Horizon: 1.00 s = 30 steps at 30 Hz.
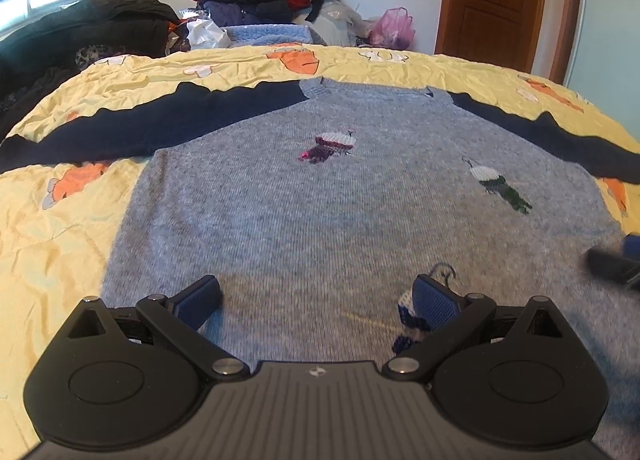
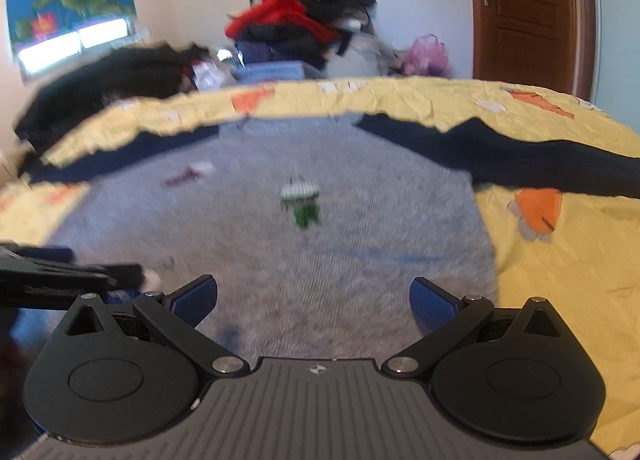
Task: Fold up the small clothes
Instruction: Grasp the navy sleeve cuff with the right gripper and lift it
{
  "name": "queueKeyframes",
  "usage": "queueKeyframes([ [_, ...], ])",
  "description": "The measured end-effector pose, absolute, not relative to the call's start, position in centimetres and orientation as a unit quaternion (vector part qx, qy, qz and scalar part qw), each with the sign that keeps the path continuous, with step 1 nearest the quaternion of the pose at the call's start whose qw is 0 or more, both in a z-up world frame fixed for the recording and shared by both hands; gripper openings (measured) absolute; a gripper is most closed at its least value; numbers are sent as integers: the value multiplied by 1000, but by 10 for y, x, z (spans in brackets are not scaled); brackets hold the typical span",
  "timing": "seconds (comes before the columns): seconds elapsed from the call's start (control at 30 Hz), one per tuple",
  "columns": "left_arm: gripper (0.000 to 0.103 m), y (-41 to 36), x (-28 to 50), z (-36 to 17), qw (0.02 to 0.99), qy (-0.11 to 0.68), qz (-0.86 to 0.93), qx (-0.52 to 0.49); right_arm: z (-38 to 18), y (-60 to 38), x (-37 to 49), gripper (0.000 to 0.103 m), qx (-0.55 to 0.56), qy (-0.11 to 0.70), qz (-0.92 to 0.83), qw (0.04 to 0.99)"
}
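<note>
— Grey knit with navy sleeves: the sweater [image 1: 320, 196] lies flat, face up, on the yellow bed sheet [image 1: 60, 236], collar at the far end and hem nearest both tools. Which way does it run?

— Its body runs straight away from the fingers; the sleeves spread out to either side across that line.

— And the tools?

— The left gripper [image 1: 316, 300] hangs over the hem toward the left half, the right gripper [image 2: 314, 300] over the right half. Both are spread wide and hold nothing.

— Nearer sleeve?

— I judge each side's sleeve suits its own hand.
</note>
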<state>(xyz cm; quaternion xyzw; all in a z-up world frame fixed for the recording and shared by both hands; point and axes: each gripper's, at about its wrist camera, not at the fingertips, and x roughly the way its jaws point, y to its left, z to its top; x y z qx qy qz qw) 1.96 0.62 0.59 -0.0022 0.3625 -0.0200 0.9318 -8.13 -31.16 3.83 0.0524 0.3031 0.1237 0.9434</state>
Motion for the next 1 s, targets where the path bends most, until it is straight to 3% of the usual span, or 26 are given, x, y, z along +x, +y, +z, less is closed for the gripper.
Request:
queueKeyframes([
  [0.3, 103, 4, 24, 2, 934, 357, -18, 3, 65, -445, -32, 102, 95, 270, -25, 958],
  [0.6, 103, 4, 24, 2, 934, 357, -18, 3, 27, -611, 22, 88, 351, 266, -165, 883],
  [0.8, 103, 4, 24, 2, 934, 357, -18, 3, 3, -641, 42, 83, 380, 249, -182, 872],
  [0.9, 103, 4, 24, 2, 934, 357, -18, 3, -5, -641, 54, 74, 359, 241, -194, 880],
  [1.0, 103, 4, 24, 2, 934, 357, -18, 3, -7, -642, 69, 48, 323, 249, -211, 888],
])
